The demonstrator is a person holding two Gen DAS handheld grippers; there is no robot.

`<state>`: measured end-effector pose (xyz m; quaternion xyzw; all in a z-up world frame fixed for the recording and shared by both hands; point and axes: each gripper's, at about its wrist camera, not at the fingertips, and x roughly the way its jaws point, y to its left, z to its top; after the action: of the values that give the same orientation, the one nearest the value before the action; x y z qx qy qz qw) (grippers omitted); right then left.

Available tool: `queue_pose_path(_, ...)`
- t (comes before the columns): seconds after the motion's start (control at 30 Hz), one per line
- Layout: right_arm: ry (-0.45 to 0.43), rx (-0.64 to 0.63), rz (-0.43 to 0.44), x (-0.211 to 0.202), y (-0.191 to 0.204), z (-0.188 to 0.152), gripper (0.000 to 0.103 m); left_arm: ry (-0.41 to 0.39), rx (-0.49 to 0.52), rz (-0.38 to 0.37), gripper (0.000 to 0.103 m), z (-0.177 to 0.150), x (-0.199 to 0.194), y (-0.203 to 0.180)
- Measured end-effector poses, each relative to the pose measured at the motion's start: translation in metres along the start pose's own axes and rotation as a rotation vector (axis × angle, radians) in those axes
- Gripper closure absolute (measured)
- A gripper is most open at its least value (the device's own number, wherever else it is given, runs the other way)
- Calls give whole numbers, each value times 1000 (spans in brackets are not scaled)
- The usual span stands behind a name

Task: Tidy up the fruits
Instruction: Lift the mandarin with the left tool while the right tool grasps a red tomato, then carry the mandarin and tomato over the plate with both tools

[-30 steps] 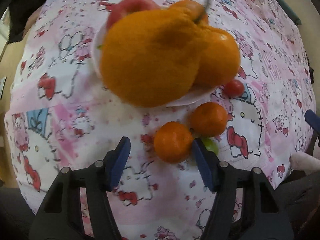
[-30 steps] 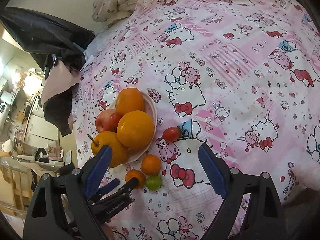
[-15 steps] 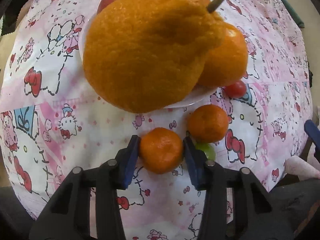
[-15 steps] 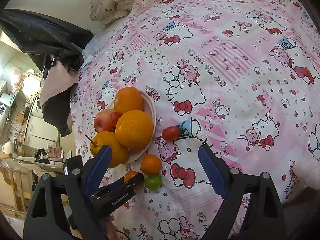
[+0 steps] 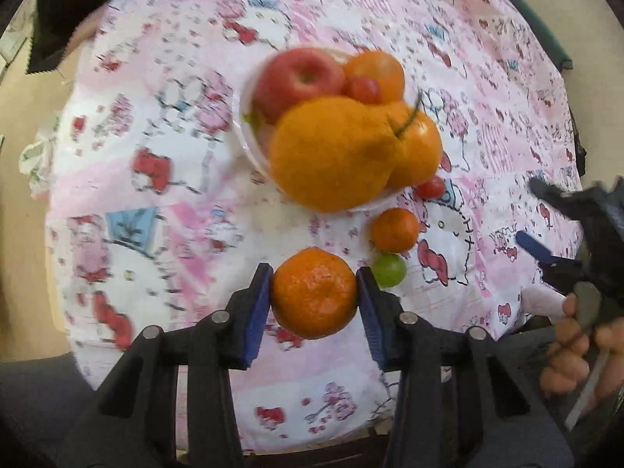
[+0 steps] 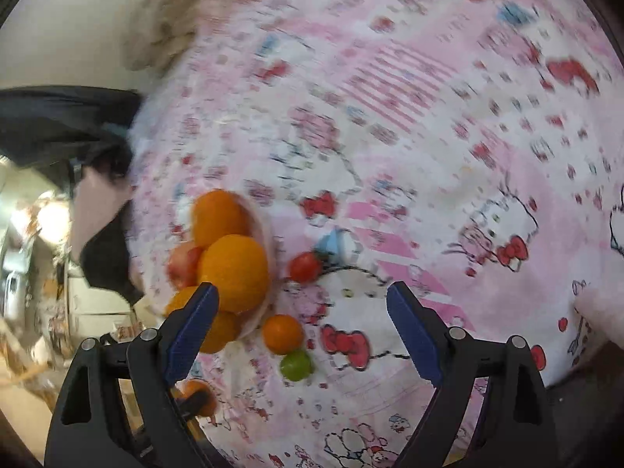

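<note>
My left gripper (image 5: 315,273) is shut on a small mandarin (image 5: 314,296), held clear above the pink cartoon tablecloth (image 5: 156,195). Beyond it a white bowl (image 5: 243,132) holds a red apple (image 5: 298,78), a big bumpy orange (image 5: 331,156) and other oranges. Beside the bowl lie a second mandarin (image 5: 394,230), a green fruit (image 5: 388,270) and a cherry tomato (image 5: 431,187). My right gripper (image 6: 301,288) hovers over the tomato (image 6: 305,267), mandarin (image 6: 282,333) and green fruit (image 6: 295,364). Its jaws are closing and touch nothing.
A black cloth (image 5: 66,0) lies at the table's far left edge, and a crumpled patterned cloth (image 6: 163,19) lies by the wall. A person's hand (image 5: 573,351) holds the right gripper at the table's right edge. The near table edge (image 5: 312,440) is just under my left gripper.
The left jaws shut on the nearest mandarin and lifted it off the cloth, away from the bowl. The right gripper sank toward the loose fruit and rolled; its view is blurred.
</note>
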<state>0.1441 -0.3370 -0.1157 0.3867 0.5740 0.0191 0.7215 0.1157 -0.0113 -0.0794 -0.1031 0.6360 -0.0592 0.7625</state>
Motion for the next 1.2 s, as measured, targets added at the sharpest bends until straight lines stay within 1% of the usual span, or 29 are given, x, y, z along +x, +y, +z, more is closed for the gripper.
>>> queue_pose_path(0.07,67,31,42,16,-1,4,37,-32,0,23,64,1,-8,10)
queue_pose_path(0.1,82,41,47,21,-1,5,41,-41,-3,29,64,1,-8,13)
queue_pose_path(0.13,94,48,40,28,1,5,48,-47,-14,34,64,3,-7,17)
queue_pose_path(0.17,96,54,34,33,2,6,52,-45,-29,32,64,4,-6,20)
queue_pose_path(0.27,100,68,19,51,6,10,55,-33,-74,6,64,5,-2,31)
queue_pose_path(0.43,122,108,1,79,7,13,59,-46,-76,-8,64,8,-3,29)
queue_pose_path(0.57,97,108,-10,89,10,15,60,-46,-89,-29,64,10,-4,30)
queue_pose_path(0.67,101,107,-28,96,9,16,61,-48,-88,-32,64,11,-4,28)
queue_pose_path(0.7,111,108,-37,99,8,15,63,-51,-84,-25,64,12,-5,27)
queue_pose_path(0.73,116,103,-48,102,8,14,68,-56,-83,-18,64,13,-5,27)
queue_pose_path(0.83,103,45,-77,101,14,12,70,-57,-88,-18,64,16,-3,27)
queue_pose_path(0.93,84,33,-76,98,15,14,71,-56,-84,-10,64,16,0,26)
queue_pose_path(1.2,16,26,-19,73,17,17,71,-76,-86,10,64,17,-1,31)
